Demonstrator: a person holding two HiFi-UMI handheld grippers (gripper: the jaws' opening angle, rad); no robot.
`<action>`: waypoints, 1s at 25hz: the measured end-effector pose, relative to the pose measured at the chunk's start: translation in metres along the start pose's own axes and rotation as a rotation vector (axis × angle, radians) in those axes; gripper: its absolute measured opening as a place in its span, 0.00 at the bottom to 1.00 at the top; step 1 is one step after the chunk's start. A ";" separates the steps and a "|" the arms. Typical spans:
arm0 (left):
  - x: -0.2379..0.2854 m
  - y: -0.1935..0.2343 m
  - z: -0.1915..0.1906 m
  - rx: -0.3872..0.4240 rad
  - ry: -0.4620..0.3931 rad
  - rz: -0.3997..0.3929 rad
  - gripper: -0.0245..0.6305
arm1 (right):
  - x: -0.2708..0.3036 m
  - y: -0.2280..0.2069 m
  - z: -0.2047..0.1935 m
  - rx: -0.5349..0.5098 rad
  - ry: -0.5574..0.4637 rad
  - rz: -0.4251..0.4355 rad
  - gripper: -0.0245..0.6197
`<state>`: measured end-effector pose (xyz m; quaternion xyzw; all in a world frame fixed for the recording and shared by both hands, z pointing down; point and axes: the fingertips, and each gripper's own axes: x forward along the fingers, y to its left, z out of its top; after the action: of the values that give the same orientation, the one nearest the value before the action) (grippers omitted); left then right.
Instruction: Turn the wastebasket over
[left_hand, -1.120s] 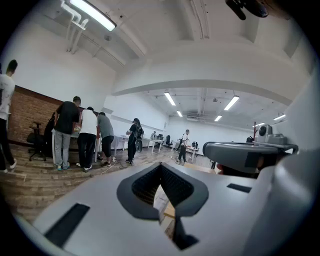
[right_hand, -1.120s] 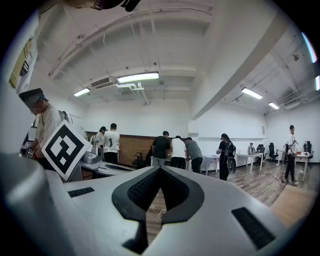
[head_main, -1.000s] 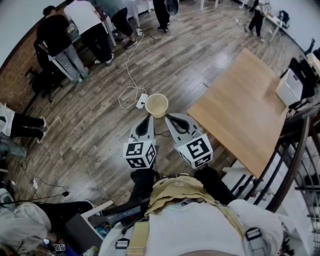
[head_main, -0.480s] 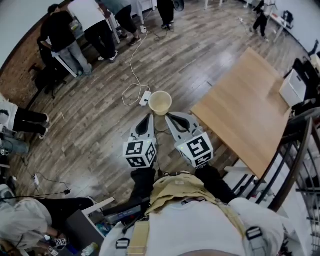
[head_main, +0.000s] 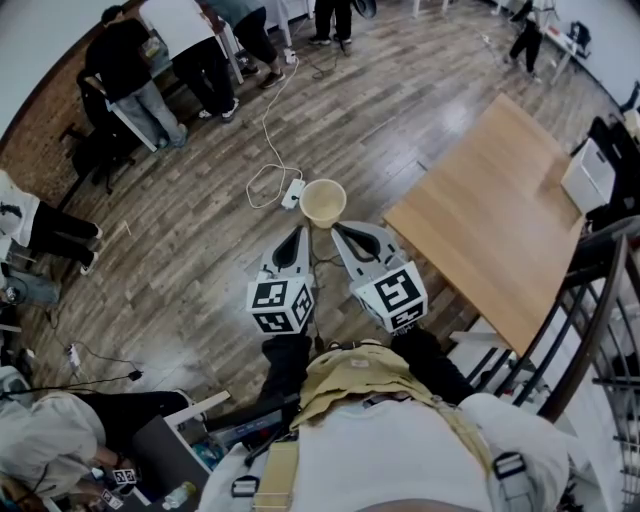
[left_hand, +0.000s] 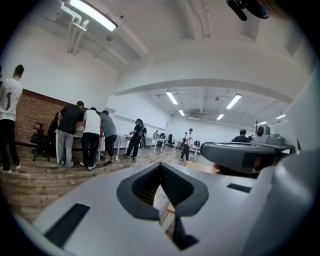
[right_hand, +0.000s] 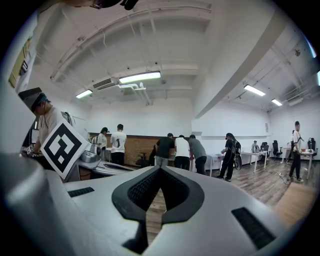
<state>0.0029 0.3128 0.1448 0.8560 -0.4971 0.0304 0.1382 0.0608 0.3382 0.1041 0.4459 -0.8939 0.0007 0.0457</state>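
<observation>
In the head view a cream wastebasket (head_main: 323, 203) stands upright on the wooden floor, its open mouth facing up. My left gripper (head_main: 297, 233) and right gripper (head_main: 339, 231) are held side by side in front of my body. Their tips point toward the basket and stop just short of it, one on each side. Both are shut with nothing in them. In the left gripper view (left_hand: 161, 168) and the right gripper view (right_hand: 160, 170) the jaws meet at the tips, and the basket does not show.
A white power strip (head_main: 290, 196) with a looping cable (head_main: 262, 150) lies just left of the basket. A wooden table (head_main: 490, 215) stands to the right, with a black railing (head_main: 590, 310) beyond it. Several people (head_main: 165, 55) stand at desks at the back left.
The head view has shifted a little, so the basket sits slightly higher and further right in frame. Both grippers keep their pose and stay shut.
</observation>
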 end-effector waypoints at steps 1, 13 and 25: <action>-0.001 -0.001 0.000 0.000 0.000 0.000 0.04 | -0.001 0.000 0.000 0.004 -0.001 -0.002 0.07; -0.007 -0.001 -0.007 -0.001 0.006 -0.020 0.04 | -0.005 0.008 -0.002 0.007 -0.009 -0.023 0.07; -0.014 0.018 -0.014 -0.024 0.017 -0.016 0.04 | 0.006 0.020 -0.010 0.015 0.005 -0.035 0.07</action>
<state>-0.0186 0.3201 0.1598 0.8579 -0.4895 0.0306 0.1532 0.0423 0.3457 0.1154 0.4617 -0.8859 0.0076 0.0447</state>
